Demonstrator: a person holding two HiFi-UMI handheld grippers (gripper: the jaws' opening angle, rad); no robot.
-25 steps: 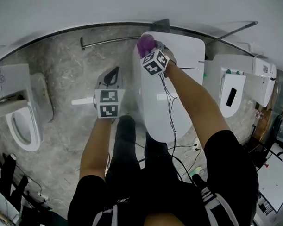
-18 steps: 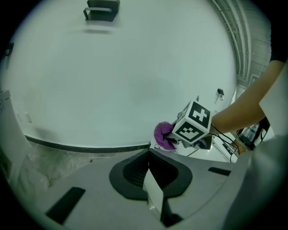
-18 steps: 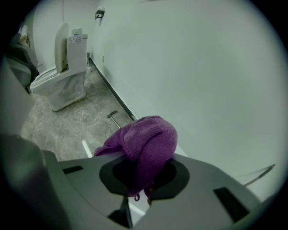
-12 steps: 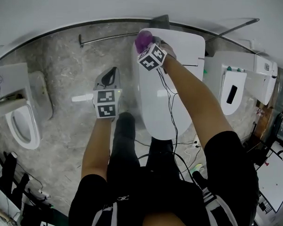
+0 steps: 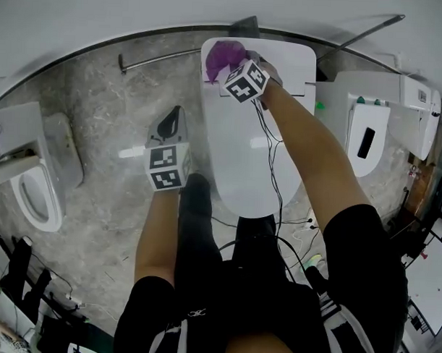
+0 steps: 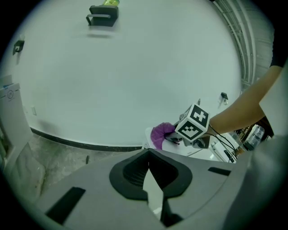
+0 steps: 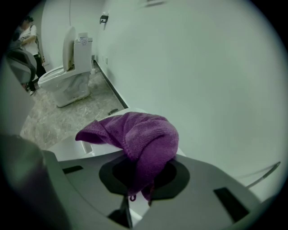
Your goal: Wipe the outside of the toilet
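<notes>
purple cloth (image 5: 222, 56) is bunched in your right gripper (image 5: 229, 67), whose jaws are clamped on it so that the folds spill forward over them. you have the cloth resting on the far left corner of the white toilet (image 5: 258, 152), up by the wall, on the back part behind the closed lid. black cables (image 5: 269, 148) trail from that gripper down across the lid beside your forearm. your left gripper (image 5: 172, 120) hangs over the grey marbled floor (image 5: 100, 103) just left of the toilet, well apart from the cloth, its jaws drawn together with nothing between them. a second toilet (image 5: 36, 191) stands at the left with its lid up.
</notes>
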